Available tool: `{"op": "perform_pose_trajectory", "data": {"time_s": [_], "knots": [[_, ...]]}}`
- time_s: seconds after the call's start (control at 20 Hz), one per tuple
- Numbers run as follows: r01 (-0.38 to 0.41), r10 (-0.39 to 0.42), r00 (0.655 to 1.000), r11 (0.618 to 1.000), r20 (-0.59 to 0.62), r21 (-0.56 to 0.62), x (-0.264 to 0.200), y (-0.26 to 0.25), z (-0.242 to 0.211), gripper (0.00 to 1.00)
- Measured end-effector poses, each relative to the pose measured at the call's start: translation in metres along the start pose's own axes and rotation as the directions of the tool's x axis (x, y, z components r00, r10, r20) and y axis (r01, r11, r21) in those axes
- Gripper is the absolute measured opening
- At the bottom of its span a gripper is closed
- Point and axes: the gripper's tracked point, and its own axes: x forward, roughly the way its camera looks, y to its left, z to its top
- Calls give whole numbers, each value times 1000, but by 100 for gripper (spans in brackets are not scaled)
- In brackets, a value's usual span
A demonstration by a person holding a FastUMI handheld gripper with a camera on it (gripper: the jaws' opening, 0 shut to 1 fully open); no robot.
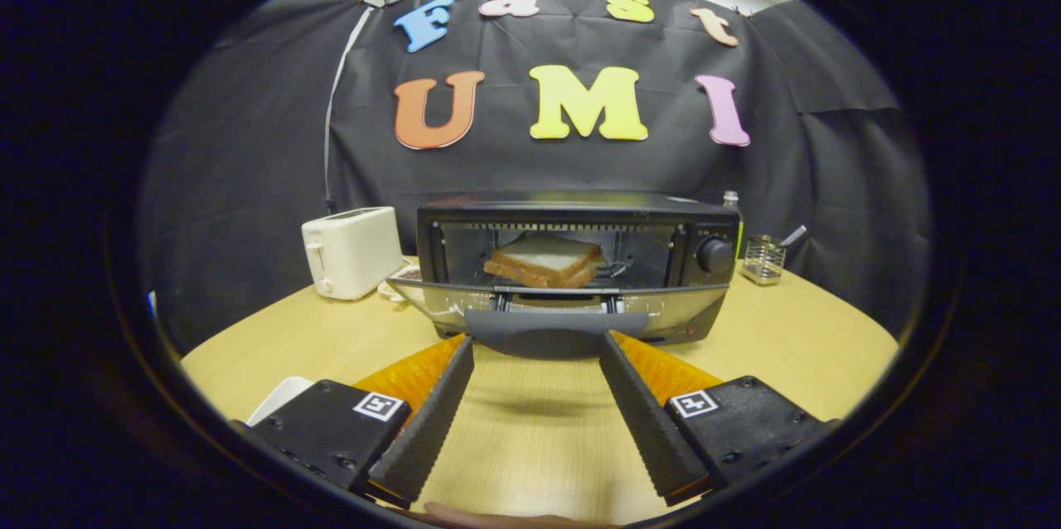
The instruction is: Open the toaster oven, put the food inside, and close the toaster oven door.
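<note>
hand-held gripper [537,344] wide apart below toaster oven door [554,315]

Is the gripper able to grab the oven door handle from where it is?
Probably yes. The gripper is open, and the door handle sits just ahead of its fingertips on the dropped-open toaster oven door, with nothing between them.

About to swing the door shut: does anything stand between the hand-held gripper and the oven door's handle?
Nothing visible does. The hand-held gripper is open, and the door handle lies just ahead of its fingertips. The bread already sits inside the toaster oven.
</note>
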Motion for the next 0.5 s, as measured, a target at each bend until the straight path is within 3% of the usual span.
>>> {"op": "perform_pose_trajectory", "data": {"time_s": [0.2,0.5], "knots": [[-4,3,1000,999,30,38,-3,-5,86,100],[-16,5,977,999,213,48,-83,-15,234,100]]}}
